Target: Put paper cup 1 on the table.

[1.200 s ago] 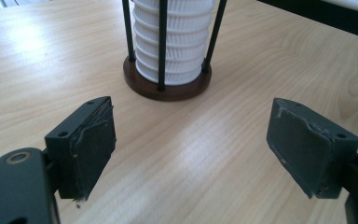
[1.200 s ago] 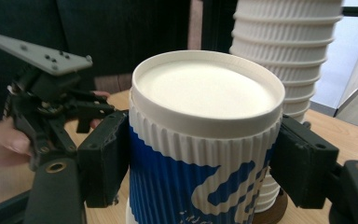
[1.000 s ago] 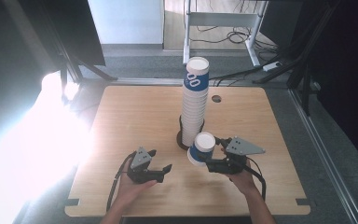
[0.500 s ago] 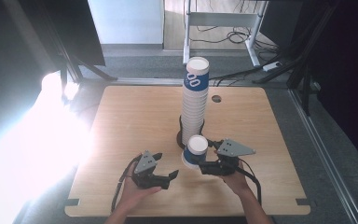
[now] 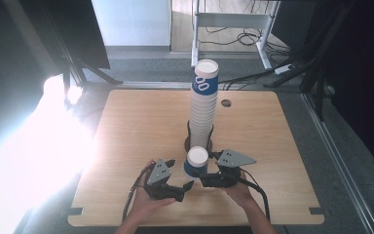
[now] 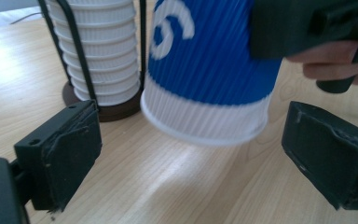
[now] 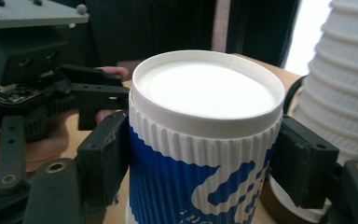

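Now we grip the cup [image 7: 200,154] in our right claw [image 5: 205,179], lifted clear of the worktop [image 5: 126,126] just before the stack [image 5: 202,112], so its base is free. Our left claw [image 5: 186,187] has just been opening, nothing pressed between its jaws. From the left claw's camera we see the cup's raised base; from the right's, its rim.

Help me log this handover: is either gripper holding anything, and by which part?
The right gripper clamps the blue and white paper cup by its ribbed sides just below the rim. The left gripper holds nothing; its jaws have just been opening around the cup's base.
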A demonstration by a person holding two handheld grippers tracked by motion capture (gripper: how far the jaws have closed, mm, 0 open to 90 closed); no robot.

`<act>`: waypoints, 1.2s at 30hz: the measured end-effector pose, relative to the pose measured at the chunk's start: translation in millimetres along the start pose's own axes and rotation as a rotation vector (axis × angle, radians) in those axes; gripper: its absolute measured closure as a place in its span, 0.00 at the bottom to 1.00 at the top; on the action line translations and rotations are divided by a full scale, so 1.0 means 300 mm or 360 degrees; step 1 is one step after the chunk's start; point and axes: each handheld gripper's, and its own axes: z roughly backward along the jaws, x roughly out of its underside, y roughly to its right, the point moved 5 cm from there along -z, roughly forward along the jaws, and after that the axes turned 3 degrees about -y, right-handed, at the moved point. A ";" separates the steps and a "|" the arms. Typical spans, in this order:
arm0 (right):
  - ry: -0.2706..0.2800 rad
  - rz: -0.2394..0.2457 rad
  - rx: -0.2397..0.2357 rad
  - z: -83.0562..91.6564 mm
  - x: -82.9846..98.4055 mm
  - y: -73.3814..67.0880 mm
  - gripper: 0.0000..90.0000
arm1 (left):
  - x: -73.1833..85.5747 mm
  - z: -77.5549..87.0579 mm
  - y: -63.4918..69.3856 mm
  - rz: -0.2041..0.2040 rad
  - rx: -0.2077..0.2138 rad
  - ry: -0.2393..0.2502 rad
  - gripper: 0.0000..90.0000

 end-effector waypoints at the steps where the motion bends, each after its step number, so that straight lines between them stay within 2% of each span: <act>1: -0.0005 0.0004 -0.0003 -0.005 0.002 -0.005 0.30 | 0.000 -0.002 0.002 -0.0003 0.0000 -0.0003 0.04; 3: -0.0016 0.0011 -0.0015 -0.012 0.005 -0.015 0.30 | 0.000 -0.009 0.011 -0.0014 0.0025 -0.0011 0.03; 13: -0.0008 -0.0016 -0.0093 -0.027 0.009 -0.044 0.30 | -0.006 -0.062 0.031 -0.0051 0.0021 -0.0039 0.02; 15: -0.0013 -0.0016 -0.0105 -0.029 0.011 -0.050 0.30 | -0.008 -0.063 0.031 -0.0057 0.0013 -0.0015 0.05; 17: -0.0020 -0.0013 -0.0106 -0.031 0.013 -0.051 0.30 | -0.009 -0.060 0.029 -0.0068 -0.0019 0.0019 0.13; 19: -0.0014 -0.0019 -0.0109 -0.030 0.013 -0.049 0.30 | -0.007 -0.059 0.031 -0.0075 -0.0015 0.0033 0.18; 29: -0.0022 -0.0053 -0.0129 -0.027 0.014 -0.041 0.30 | -0.004 -0.061 0.033 -0.0056 0.0001 0.0037 0.18; 33: -0.0032 -0.0041 -0.0124 -0.030 0.017 -0.042 0.29 | -0.002 -0.065 0.035 -0.0041 0.0003 0.0026 0.20; 36: -0.0039 -0.0040 -0.0129 -0.030 0.017 -0.041 0.29 | -0.001 -0.065 0.034 -0.0059 -0.0004 0.0024 0.21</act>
